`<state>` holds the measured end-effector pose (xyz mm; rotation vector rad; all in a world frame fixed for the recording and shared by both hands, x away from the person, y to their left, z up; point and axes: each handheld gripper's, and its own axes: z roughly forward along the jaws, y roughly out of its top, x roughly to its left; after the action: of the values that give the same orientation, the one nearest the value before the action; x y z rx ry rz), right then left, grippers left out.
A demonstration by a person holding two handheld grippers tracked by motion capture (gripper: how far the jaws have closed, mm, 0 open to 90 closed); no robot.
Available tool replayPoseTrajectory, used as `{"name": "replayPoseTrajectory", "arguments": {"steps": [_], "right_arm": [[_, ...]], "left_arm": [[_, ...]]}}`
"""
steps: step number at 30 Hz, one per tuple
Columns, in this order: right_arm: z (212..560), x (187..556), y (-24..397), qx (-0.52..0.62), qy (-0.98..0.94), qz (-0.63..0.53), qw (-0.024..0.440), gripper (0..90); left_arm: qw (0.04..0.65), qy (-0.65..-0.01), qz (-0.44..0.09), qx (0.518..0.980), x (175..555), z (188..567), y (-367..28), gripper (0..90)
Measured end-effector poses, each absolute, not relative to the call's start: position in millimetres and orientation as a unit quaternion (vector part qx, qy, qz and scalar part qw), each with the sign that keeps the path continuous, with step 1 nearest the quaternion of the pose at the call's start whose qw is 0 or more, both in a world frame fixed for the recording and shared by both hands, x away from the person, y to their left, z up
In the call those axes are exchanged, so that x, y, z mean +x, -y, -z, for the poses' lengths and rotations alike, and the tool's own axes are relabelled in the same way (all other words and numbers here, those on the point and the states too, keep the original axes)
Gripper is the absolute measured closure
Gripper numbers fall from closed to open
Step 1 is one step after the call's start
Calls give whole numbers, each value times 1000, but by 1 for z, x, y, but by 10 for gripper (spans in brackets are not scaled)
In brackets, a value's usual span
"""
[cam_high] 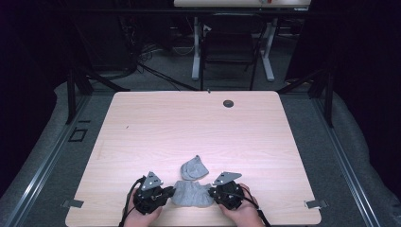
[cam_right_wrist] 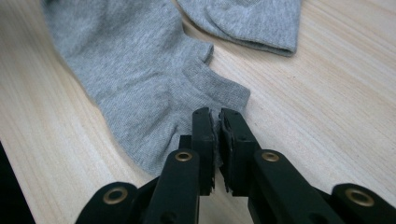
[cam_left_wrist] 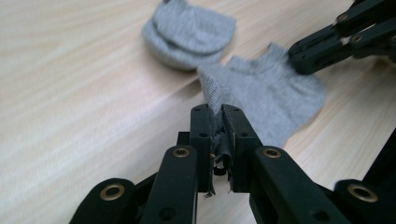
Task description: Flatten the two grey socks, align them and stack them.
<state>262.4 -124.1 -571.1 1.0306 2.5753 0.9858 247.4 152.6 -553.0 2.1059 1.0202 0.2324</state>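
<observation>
A grey sock (cam_high: pixel 191 194) lies flat near the table's front edge, stretched between my two grippers. My left gripper (cam_high: pixel 171 191) is shut on its left edge; in the left gripper view the fabric (cam_left_wrist: pixel 266 93) is pinched between the jaws (cam_left_wrist: pixel 215 109). My right gripper (cam_high: pixel 211 192) is shut on the sock's other end, and the right gripper view shows its jaws (cam_right_wrist: pixel 215 112) pressed on the ribbed cuff of the sock (cam_right_wrist: pixel 135 70). A second grey sock (cam_high: pixel 194 168), folded into a bundle, rests just behind it, also visible as the bundle (cam_left_wrist: pixel 189 35) and the folded sock (cam_right_wrist: pixel 247 16).
The light wooden table (cam_high: pixel 156 132) has a round cable hole (cam_high: pixel 228 103) at its far side. Both hands rest at the table's front edge. Beyond the table stand a dark chair (cam_high: pixel 230 42) and white desk legs (cam_high: pixel 196 52).
</observation>
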Motion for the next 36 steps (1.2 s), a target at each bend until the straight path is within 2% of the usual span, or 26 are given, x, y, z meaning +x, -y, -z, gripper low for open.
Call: {"name": "replayPoseTrajectory", "arguments": {"steps": [5, 9, 17, 23, 36], "right_arm": [[571, 261, 123, 349, -872, -330, 101, 842], [570, 262, 123, 349, -871, -332, 100, 826], [563, 263, 123, 333, -859, -371, 121, 800], [568, 265, 115, 319, -866, -369, 109, 771], [574, 266, 118, 339, -867, -354, 96, 762]], "left_arm": [[390, -409, -103, 819, 248, 552, -158, 762], [403, -389, -115, 821, 249, 551, -155, 714], [396, -371, -120, 831, 254, 562, -145, 678], [397, -353, -111, 840, 257, 569, -141, 626], [369, -372, -95, 847, 256, 577, -149, 599]]}}
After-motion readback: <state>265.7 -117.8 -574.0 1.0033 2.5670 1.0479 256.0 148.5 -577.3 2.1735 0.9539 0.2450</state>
